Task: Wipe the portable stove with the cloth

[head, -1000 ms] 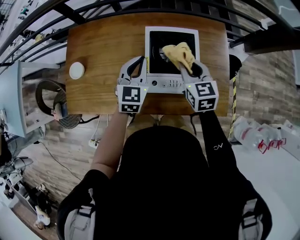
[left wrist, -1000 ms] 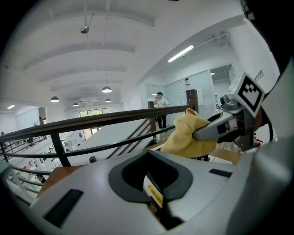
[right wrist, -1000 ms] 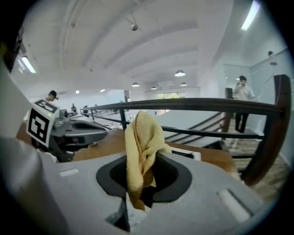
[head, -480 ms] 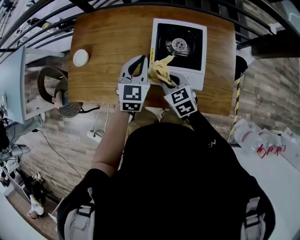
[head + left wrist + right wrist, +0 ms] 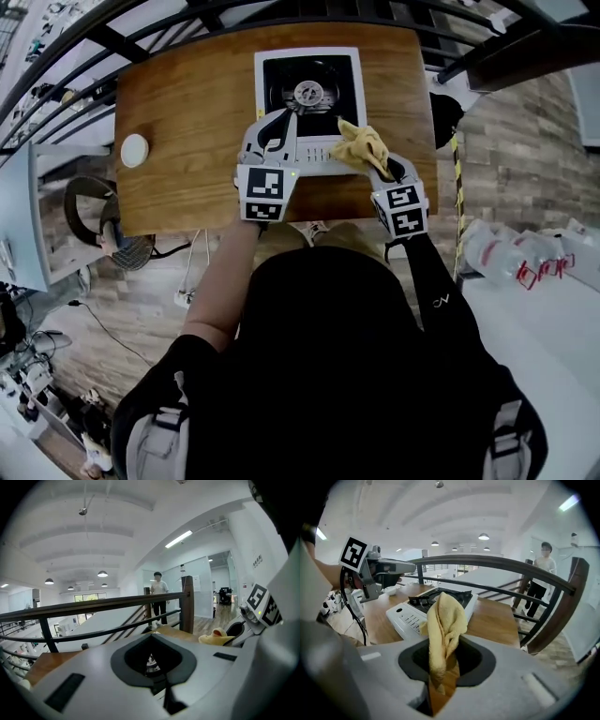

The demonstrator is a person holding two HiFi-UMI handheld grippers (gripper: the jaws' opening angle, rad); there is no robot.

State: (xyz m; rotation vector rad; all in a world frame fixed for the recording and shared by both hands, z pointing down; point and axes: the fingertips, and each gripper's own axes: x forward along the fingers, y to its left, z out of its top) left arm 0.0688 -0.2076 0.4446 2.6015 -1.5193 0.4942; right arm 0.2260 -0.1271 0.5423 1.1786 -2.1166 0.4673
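The portable stove (image 5: 309, 70) is white with a black burner top and stands at the far middle of the wooden table (image 5: 187, 112). My right gripper (image 5: 377, 161) is shut on the yellow cloth (image 5: 360, 145), which rests at the stove's front right corner by the control panel. In the right gripper view the cloth (image 5: 444, 623) stands bunched up between the jaws, with the stove (image 5: 412, 613) just beyond it. My left gripper (image 5: 284, 119) is at the stove's front left edge with its jaws together and nothing between them. The burner shows through the left gripper's (image 5: 159, 688) opening.
A small white round dish (image 5: 134, 150) sits on the table's left side. A dark railing (image 5: 497, 566) runs just behind the table. A person (image 5: 159, 595) stands on the floor past the railing. The table's near edge lies right under both grippers.
The right gripper carried the cloth from the burner top to the stove's front left, then across to the front right corner. The left gripper stayed by the stove's front left.
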